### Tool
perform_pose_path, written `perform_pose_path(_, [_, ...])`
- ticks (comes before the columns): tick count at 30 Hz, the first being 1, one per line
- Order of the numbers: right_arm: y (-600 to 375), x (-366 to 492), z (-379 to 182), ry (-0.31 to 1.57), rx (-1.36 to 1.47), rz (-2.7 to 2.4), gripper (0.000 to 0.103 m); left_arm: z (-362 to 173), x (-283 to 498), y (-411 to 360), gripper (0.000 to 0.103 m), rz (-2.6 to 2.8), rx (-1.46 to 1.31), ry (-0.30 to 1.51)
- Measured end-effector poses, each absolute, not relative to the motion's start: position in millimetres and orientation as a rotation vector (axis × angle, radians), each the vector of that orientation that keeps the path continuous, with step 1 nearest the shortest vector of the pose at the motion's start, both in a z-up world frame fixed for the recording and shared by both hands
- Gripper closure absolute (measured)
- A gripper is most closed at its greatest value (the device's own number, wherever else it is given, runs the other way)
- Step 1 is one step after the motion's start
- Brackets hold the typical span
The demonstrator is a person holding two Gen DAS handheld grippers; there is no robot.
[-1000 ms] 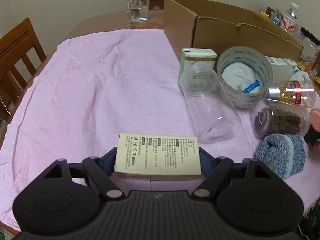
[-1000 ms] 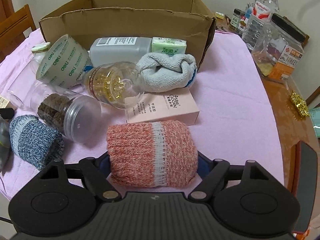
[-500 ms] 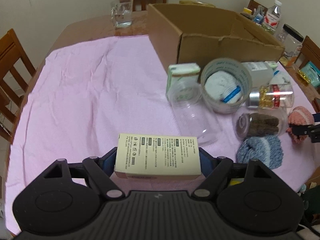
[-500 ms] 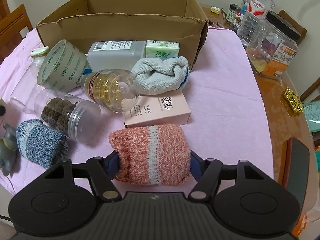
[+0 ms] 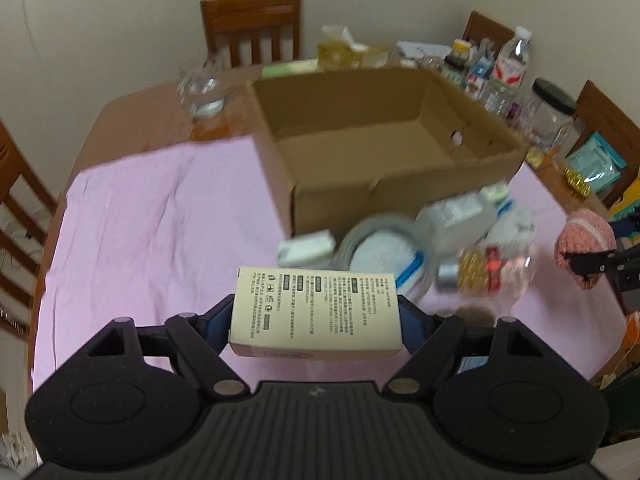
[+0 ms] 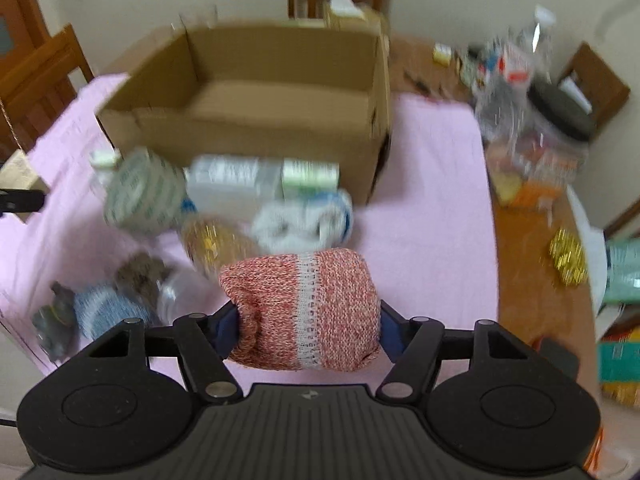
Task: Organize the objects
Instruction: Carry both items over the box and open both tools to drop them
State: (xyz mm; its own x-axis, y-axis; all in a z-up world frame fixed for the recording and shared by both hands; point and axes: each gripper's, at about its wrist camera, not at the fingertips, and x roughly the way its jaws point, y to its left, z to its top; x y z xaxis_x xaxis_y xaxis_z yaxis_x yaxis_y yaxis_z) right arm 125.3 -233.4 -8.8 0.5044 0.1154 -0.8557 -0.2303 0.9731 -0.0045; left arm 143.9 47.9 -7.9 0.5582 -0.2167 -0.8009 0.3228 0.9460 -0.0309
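Pink-clothed desk [image 5: 132, 216]: we carry both loads over cardboard box [image 5: 360, 136] w/ left tool [image 5: 316, 316] clamping cream carton [image 5: 316, 312], right tool [image 6: 306, 320] clamping red knit sock roll [image 6: 304, 308]; clear rim before letting go.

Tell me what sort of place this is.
Most likely a home dining room: wooden chairs around a wooden table under a pink cloth, with bottles and jars crowded along its far edge.

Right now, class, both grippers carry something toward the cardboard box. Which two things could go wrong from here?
1. The left gripper holds the cream carton only by its ends; it may slip or tilt before reaching the cardboard box.
2. The knitted roll in the right gripper is soft and may squirm loose over the cluttered jars.
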Motion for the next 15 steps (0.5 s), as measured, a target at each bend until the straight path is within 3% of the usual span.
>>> perform_pose_path(15, [-197.6,221.1,31.3,0.877,-0.145,0.36,0.031,18.8,247.2,-17.1,0.023,-0.348,0.157,0.815])
